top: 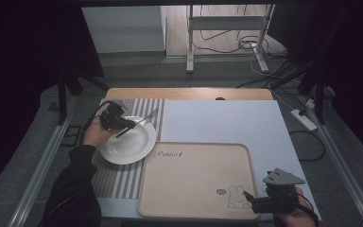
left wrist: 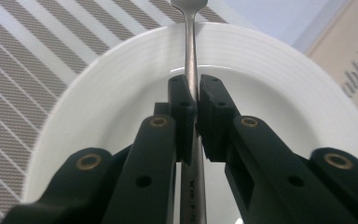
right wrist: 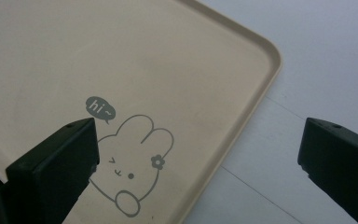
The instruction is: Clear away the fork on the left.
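High view: we see the left gripper above the white plate, which lies on the striped mat near the left edge of the tabletop. It pinches a fork whose long axis runs diagonally, tines toward the far right, over the plate's far rim. The beige tray at the near edge reads "Rabbit". The right gripper sits at the tray's near right corner.

Left gripper view: we see the jaws pressed on the fork handle, which points straight away along them; writing on the handle is illegible.

Right gripper view: we see the jaws spread wide, empty, over the tray corner; a rabbit drawing says "hi~".
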Demonstrator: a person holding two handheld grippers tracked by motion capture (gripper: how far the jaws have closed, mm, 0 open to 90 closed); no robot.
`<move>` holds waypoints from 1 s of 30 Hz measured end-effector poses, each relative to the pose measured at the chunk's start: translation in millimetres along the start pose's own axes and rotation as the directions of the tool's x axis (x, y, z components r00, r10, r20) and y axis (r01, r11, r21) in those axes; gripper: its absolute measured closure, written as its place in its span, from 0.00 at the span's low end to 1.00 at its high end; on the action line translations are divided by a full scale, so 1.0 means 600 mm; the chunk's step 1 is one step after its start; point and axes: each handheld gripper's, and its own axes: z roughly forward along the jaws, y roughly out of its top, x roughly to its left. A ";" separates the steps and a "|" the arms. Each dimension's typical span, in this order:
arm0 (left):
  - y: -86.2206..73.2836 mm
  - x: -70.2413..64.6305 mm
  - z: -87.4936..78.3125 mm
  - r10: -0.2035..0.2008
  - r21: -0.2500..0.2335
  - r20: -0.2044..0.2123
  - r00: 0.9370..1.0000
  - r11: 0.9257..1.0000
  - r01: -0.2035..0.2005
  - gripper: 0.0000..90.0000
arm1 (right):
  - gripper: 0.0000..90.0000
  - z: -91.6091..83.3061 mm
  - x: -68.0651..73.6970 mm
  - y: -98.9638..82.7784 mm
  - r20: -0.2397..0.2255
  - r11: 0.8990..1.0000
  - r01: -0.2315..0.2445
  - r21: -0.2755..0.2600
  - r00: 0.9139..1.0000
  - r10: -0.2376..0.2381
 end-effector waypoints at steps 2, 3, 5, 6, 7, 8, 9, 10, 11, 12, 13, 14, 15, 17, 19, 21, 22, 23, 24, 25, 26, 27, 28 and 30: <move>-0.001 -0.006 -0.001 0.003 0.002 0.005 1.000 1.000 -0.003 0.93 | 0.00 0.000 0.000 0.000 -0.001 1.000 0.002 0.001 1.000 -0.002; -0.003 -0.018 -0.003 0.008 0.005 0.002 1.000 1.000 -0.008 0.93 | 0.00 0.000 0.000 0.000 0.000 1.000 0.003 0.000 1.000 -0.003; -0.007 -0.032 -0.007 0.018 0.006 0.004 1.000 1.000 -0.018 0.93 | 0.00 0.000 0.000 0.000 0.000 1.000 0.002 0.000 1.000 -0.002; -0.008 -0.036 -0.008 0.018 0.004 0.004 1.000 1.000 -0.019 0.93 | 0.00 0.000 0.000 0.000 0.000 1.000 0.001 0.000 1.000 -0.001; -0.008 -0.036 -0.008 0.018 0.004 0.004 1.000 1.000 -0.019 0.93 | 0.00 0.000 0.000 0.000 0.000 1.000 0.001 0.000 1.000 -0.001; -0.012 -0.048 -0.010 0.019 -0.006 0.016 1.000 1.000 -0.019 0.93 | 0.00 0.000 0.000 0.000 0.000 1.000 0.003 0.001 1.000 -0.003; -0.012 -0.048 -0.010 0.019 -0.006 0.016 1.000 1.000 -0.019 0.93 | 0.00 0.000 0.000 0.000 0.000 1.000 0.003 0.001 1.000 -0.003; -0.014 -0.058 -0.011 0.020 -0.005 0.017 1.000 1.000 -0.020 0.93 | 0.00 0.000 0.001 0.000 0.001 1.000 0.004 0.001 1.000 -0.004; -0.016 -0.064 -0.010 0.018 -0.008 0.021 1.000 1.000 -0.018 0.93 | 0.00 0.000 0.001 0.000 0.002 1.000 0.005 0.001 1.000 -0.005; -0.018 -0.070 -0.010 0.017 -0.010 0.023 1.000 1.000 -0.017 0.93 | 0.00 0.000 0.001 0.000 0.002 1.000 0.006 0.001 1.000 -0.006; -0.018 -0.070 -0.010 0.017 -0.010 0.023 1.000 1.000 -0.017 0.93 | 0.00 0.000 0.001 0.000 0.002 1.000 0.006 0.001 1.000 -0.006; -0.021 -0.077 -0.010 0.016 -0.010 0.027 0.999 1.000 -0.016 0.93 | 0.00 0.000 0.002 0.000 0.003 1.000 0.007 0.000 1.000 -0.007; -0.027 -0.088 -0.009 0.015 -0.008 0.030 0.999 1.000 -0.015 0.93 | 0.00 0.000 0.002 0.000 0.003 1.000 0.007 0.000 1.000 -0.007; -0.036 -0.099 -0.010 0.015 -0.004 0.035 0.999 1.000 -0.015 0.93 | 0.00 0.000 0.001 0.000 0.002 1.000 0.009 0.000 1.000 -0.009; -0.044 -0.109 -0.011 0.012 -0.002 0.040 0.999 1.000 -0.012 0.93 | 0.00 0.000 0.002 0.000 0.002 1.000 0.011 -0.001 1.000 -0.011; -0.052 -0.118 -0.013 0.008 -0.005 0.047 0.999 1.000 -0.007 0.93 | 0.00 0.000 0.002 0.000 0.005 1.000 0.016 -0.001 1.000 -0.016; -0.055 -0.123 -0.013 0.004 -0.008 0.053 0.999 1.000 -0.003 0.93 | 0.00 0.000 0.002 0.000 0.004 1.000 0.018 -0.001 1.000 -0.018; -0.057 -0.129 -0.014 0.003 -0.009 0.054 0.999 1.000 -0.003 0.93 | 0.00 0.000 0.003 0.000 0.004 1.000 0.019 0.000 1.000 -0.019; -0.059 -0.137 -0.015 0.002 -0.011 0.057 0.998 1.000 -0.001 0.93 | 0.00 0.000 0.003 0.000 0.003 1.000 0.019 0.000 1.000 -0.019; -0.059 -0.142 -0.016 -0.002 -0.013 0.064 0.998 1.000 0.002 0.93 | 0.00 0.000 0.003 0.000 0.004 1.000 0.020 0.001 1.000 -0.020; -0.060 -0.150 -0.014 -0.001 -0.017 0.074 0.997 1.000 0.003 0.93 | 0.00 0.000 0.004 0.000 0.005 1.000 0.020 0.000 1.000 -0.020; -0.060 -0.156 -0.013 0.002 -0.014 0.077 0.997 1.000 -0.001 0.93 | 0.00 0.000 0.004 0.000 0.005 1.000 0.023 0.000 1.000 -0.023; -0.060 -0.156 -0.013 0.002 -0.014 0.077 0.997 1.000 -0.001 0.93 | 0.00 0.000 0.004 0.000 0.005 1.000 0.023 0.000 1.000 -0.023; -0.060 -0.173 -0.008 0.012 0.004 0.076 0.997 1.000 -0.012 0.93 | 0.00 0.000 0.004 0.000 0.007 1.000 0.027 -0.001 1.000 -0.027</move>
